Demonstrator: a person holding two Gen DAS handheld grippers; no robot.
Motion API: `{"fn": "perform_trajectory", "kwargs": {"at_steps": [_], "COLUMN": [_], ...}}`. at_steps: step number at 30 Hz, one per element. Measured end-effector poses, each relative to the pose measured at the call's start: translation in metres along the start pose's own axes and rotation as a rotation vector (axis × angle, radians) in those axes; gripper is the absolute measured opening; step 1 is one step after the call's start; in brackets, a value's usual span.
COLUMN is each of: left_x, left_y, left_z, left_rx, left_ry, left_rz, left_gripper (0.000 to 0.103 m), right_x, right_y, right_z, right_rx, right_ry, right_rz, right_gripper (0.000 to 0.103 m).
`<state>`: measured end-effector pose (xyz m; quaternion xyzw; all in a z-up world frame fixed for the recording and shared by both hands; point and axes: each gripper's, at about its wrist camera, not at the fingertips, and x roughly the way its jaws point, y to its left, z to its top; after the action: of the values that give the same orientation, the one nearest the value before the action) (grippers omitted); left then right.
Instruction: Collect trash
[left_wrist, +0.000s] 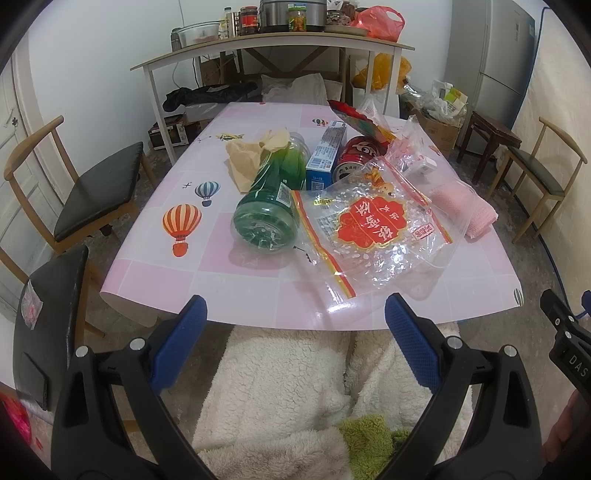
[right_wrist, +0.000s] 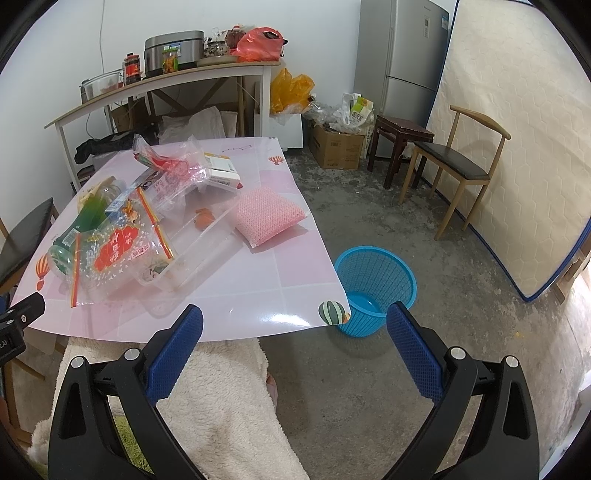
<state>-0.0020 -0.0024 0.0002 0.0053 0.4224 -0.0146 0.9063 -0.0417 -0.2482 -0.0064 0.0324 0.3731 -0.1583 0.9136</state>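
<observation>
Trash lies on the pink table (left_wrist: 258, 295): a green plastic bottle (left_wrist: 273, 199) on its side, a clear bag with a red label (left_wrist: 373, 229), a blue box (left_wrist: 327, 155), a red can (left_wrist: 356, 155), crumpled brown paper (left_wrist: 251, 155) and a pink sponge (left_wrist: 465, 206). My left gripper (left_wrist: 295, 332) is open at the table's near edge, holding nothing. In the right wrist view the same bag (right_wrist: 122, 251), sponge (right_wrist: 269, 214) and a clear plastic tray (right_wrist: 192, 251) show. A blue mesh bin (right_wrist: 373, 288) stands on the floor by the table's corner. My right gripper (right_wrist: 295, 339) is open and empty above the floor.
Wooden chairs stand left (left_wrist: 96, 192) and right (right_wrist: 454, 162) of the table. A person's fleece-covered lap (left_wrist: 280, 398) sits below both grippers. Behind are a cluttered side table (left_wrist: 273, 44), a cardboard box (right_wrist: 336, 147), a stool (right_wrist: 399, 136), a fridge (right_wrist: 406, 55) and a leaning mattress (right_wrist: 517, 147).
</observation>
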Motion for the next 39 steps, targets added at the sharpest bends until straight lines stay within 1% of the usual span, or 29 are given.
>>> {"fn": "perform_trajectory", "kwargs": {"at_steps": [16,20,28,34,39], "left_x": [0.0,-0.001,-0.003,-0.007,-0.008], "left_y": [-0.001,0.004,0.004,0.012,0.025], "left_z": [-0.001,-0.001,0.001,0.005,0.012], "left_rx": [0.0,-0.006,0.004,-0.012,-0.045], "left_ry": [-0.003,-0.012,-0.044,-0.066,-0.063], "left_rz": [0.001,0.001,0.009,0.015,0.03], "left_gripper": [0.093,0.093,0.093,0.093,0.093], "right_x": [0.001,0.0,-0.005,-0.014,-0.023], "right_y": [0.0,0.001,0.009,0.019,0.03], "right_z": [-0.002,-0.001,0.006,0.015,0.023], "right_rx": [0.005,0.013,0.002,-0.033,-0.07], "right_ry": [-0.001,-0.005,-0.014,-0.046,-0.078], "right_rz": [0.0,0.002,0.04,0.065,0.08], "right_gripper": [0.097,0.097,0.097,0.097,0.097]}}
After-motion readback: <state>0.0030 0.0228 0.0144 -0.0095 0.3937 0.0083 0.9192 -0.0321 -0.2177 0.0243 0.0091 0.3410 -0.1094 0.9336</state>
